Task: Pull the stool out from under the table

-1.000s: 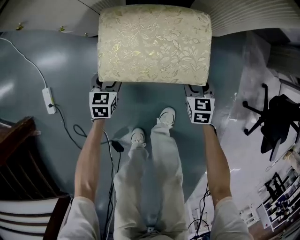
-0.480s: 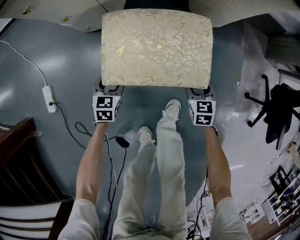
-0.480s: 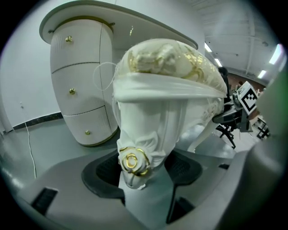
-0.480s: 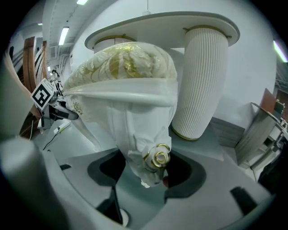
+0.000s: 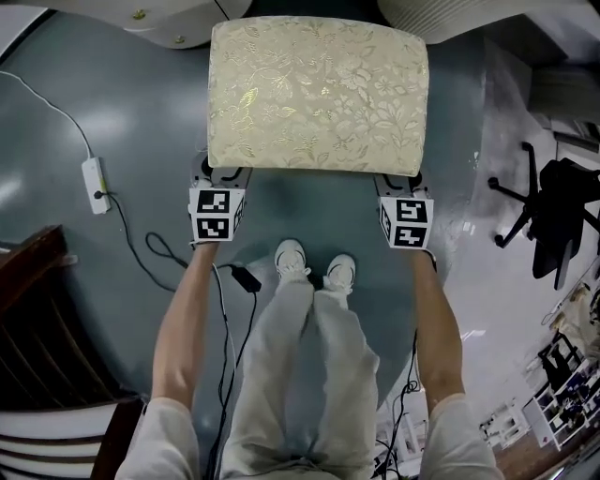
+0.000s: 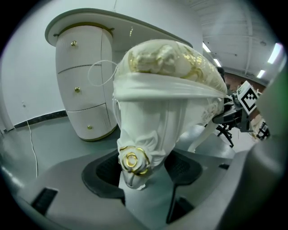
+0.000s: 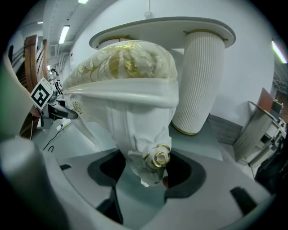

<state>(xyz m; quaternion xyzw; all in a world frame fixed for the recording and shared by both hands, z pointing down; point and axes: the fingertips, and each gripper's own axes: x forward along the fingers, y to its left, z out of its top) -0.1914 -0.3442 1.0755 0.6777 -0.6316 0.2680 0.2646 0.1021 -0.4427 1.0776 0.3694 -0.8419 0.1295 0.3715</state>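
With the left gripper (image 5: 217, 176) and right gripper (image 5: 401, 178) jaws each clamped on a front leg, the stool (image 5: 317, 94) has slid back toward the person, now almost clear of the table (image 5: 173, 23), so the pull looks nearly done.

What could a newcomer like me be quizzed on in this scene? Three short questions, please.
1. True or false: the left gripper and the right gripper each have a carved leg of the stool between their jaws.
2. What lies on the floor on the left gripper's side? A. a power strip on a white cable; B. a bucket; C. an open book.
3. Fill in: the office chair on the right gripper's side is ___ in colour.

Key: 1 true; 2 A; 3 black.
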